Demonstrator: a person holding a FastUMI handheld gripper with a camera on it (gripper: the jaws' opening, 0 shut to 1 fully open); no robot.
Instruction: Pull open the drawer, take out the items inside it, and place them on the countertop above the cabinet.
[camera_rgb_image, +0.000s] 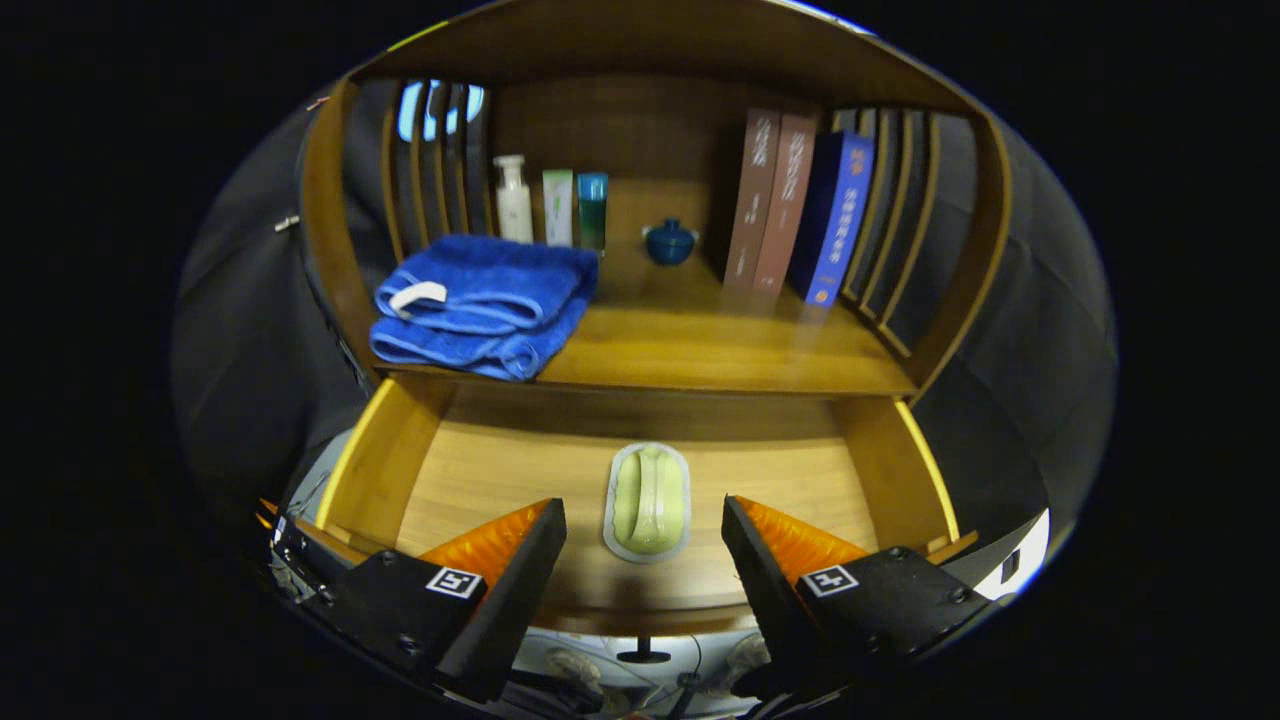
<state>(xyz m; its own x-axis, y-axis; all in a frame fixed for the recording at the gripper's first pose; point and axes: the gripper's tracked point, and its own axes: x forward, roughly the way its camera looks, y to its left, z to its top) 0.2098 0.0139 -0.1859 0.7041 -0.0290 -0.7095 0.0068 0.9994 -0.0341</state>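
The drawer (400, 480) stands pulled out from under the wooden cabinet, its floor bare except for one thing: a pale green soap-like bar on a grey oval dish (648, 500), lying lengthwise near the middle of the drawer floor. The tool (645, 530) hangs over the front of the drawer with its two fingers spread wide apart, gripping nothing; the dish sits between the fingertips, touched by neither. A small dark knob (643, 655) shows below on the drawer front, between the fingers.

Above the drawer, the worktop (720, 350) of the cabinet carries several things. A folded blue towel (480, 305) lies at its left front corner, slightly overhanging the edge. Behind the towel, against the back panel, stand a white bottle (513, 198), a pale green tube (558, 207) and a teal bottle (592, 210), side by side. A small dark blue lidded pot (669, 243) sits near the middle at the back. To its right, two brown books (770, 200) and a blue book (838, 215) stand upright, leaning against the slatted right side.
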